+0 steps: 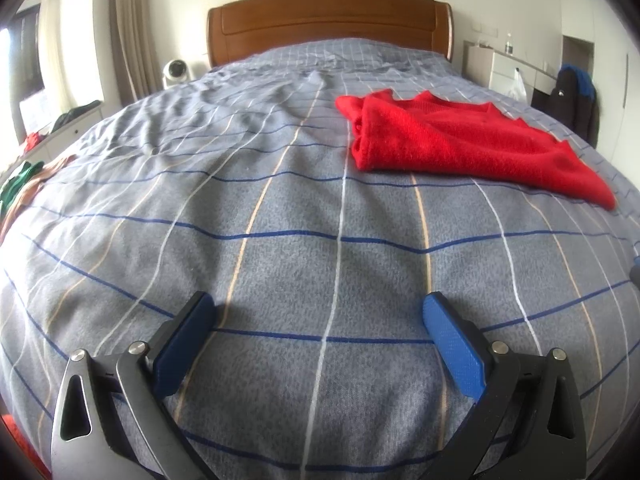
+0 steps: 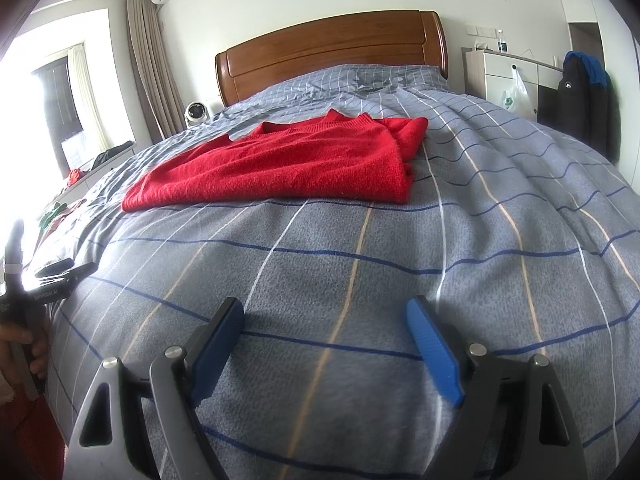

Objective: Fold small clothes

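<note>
A red knitted sweater lies on the grey checked bed cover, folded over itself into a rough rectangle. It also shows in the right wrist view, centre left. My left gripper is open and empty, low over the cover, well short of the sweater, which lies ahead to its right. My right gripper is open and empty, low over the cover, with the sweater ahead and slightly left. The left gripper's body shows at the left edge of the right wrist view.
The bed has a wooden headboard at the far end. Loose green and orange clothes lie at the bed's left edge. A white fan stands left of the headboard. A white dresser and dark jacket stand on the right.
</note>
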